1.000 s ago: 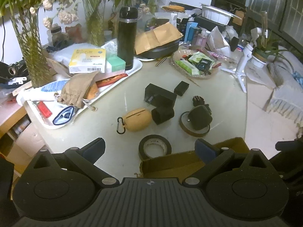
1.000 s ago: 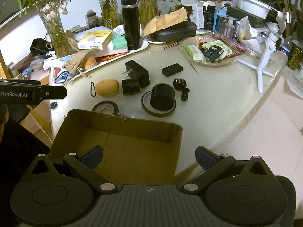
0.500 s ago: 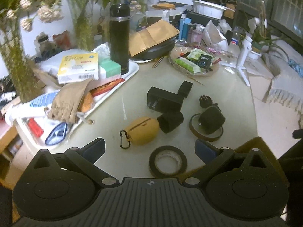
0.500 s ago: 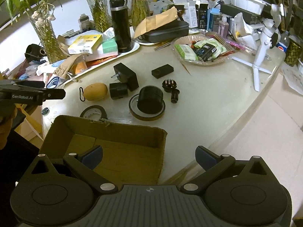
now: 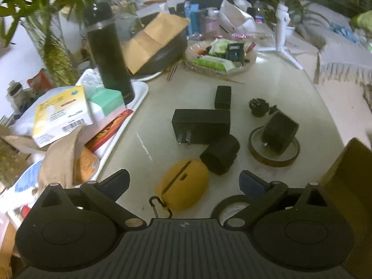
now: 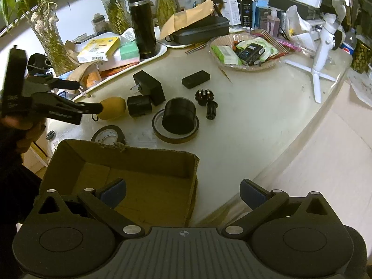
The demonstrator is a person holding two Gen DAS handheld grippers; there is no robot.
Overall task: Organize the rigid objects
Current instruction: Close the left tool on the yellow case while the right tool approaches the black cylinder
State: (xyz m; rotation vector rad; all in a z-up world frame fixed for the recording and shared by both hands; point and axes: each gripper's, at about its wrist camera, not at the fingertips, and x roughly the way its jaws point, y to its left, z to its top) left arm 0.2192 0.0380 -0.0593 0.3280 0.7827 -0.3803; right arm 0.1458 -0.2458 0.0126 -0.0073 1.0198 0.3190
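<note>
— Yellow is the colour right in front of your left gripper (image 5: 183, 181), isn't it?

— Yes. That is the yellow egg-shaped case with a black clip (image 5: 182, 187). It lies on the pale glossy tabletop (image 5: 267, 88), between your wide-open jaws. Nothing is held in them.

— What is next to the case?

— A small black cube with round corners (image 5: 220, 154) touches it. Behind the cube lies a black plug adapter with two metal pins (image 5: 201, 125), and a small flat black box (image 5: 222, 97) is behind that.

— And on your right side?

— A black round tub (image 6: 179, 115) sits inside a brown tape ring (image 6: 175, 136). Near it lie two small black ribbed parts (image 6: 207, 100). A black tape roll (image 6: 108, 134) lies just beside the edge of the open brown cardboard box (image 6: 130, 176).

— Where is your right gripper (image 6: 182, 190)?

— It hangs above the cardboard box. Its jaws are spread wide and hold nothing. The box looks empty where you can see in.
</note>
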